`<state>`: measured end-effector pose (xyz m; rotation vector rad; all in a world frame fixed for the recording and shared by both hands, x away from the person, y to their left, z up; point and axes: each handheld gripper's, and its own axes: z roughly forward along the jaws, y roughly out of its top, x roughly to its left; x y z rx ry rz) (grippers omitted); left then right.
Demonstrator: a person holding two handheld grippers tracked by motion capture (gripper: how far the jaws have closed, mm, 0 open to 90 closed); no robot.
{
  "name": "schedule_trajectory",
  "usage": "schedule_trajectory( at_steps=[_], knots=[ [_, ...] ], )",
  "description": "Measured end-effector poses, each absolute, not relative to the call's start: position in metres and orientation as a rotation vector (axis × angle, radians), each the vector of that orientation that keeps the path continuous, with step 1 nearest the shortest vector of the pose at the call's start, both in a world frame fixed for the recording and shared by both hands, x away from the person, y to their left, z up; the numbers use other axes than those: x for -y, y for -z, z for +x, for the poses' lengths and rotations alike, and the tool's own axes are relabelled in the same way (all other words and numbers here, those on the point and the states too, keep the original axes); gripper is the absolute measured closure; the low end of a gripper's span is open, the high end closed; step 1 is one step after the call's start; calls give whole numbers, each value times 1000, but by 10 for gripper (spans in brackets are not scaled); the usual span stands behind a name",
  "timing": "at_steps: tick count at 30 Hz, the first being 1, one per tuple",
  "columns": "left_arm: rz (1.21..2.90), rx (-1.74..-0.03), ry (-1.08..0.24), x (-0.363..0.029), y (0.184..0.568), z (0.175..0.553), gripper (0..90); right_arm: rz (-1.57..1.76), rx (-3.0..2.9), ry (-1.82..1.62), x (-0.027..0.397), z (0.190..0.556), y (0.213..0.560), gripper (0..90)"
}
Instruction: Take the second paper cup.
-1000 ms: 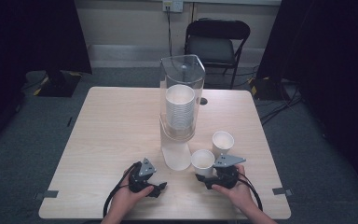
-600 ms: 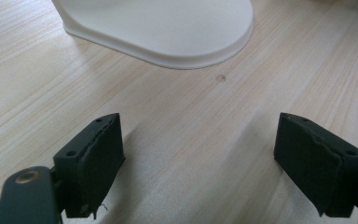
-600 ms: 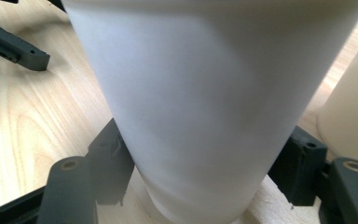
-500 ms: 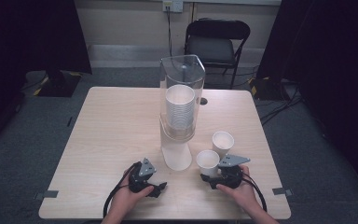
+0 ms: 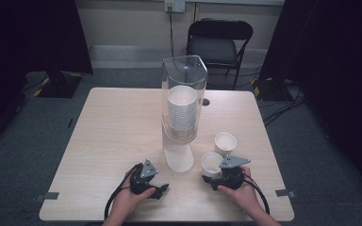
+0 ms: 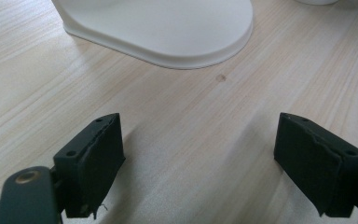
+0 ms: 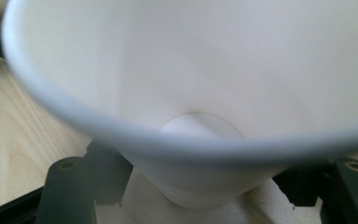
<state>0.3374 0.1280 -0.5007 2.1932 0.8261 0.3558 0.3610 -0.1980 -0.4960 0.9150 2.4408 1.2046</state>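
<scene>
On the worktop (image 5: 113, 141) your right gripper (image 5: 215, 175) fingers straddle a cup (image 5: 211, 163) beside the dispenser (image 5: 183, 113), left gripper (image 5: 156, 187) fingers wide and empty; squeeze hard and the cup could crumple.

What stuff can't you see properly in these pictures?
- Right gripper: in the right gripper view, the paper cup is blurry and covers the jaw tips, so a squeeze can't be confirmed.
- Dispenser: the left gripper view's top edge cuts off all but its white base.
- Cup count in the stack: too small in the high view.
</scene>
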Motion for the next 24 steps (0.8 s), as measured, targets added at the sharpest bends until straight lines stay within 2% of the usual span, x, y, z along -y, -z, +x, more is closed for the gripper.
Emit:
schedule_trajectory(
  at_steps=[15, 18, 24],
  knots=[
    [2192, -827, -356, -128, 501, 337, 153, 919, -2438, -1185, 194, 366, 498, 297],
    [2193, -827, -356, -128, 501, 337, 153, 932, -2430, -1180, 191, 366, 498, 225],
    [2189, -826, -355, -128, 501, 337, 153, 940, -2432, -1176, 192, 362, 495, 155]
  ],
)
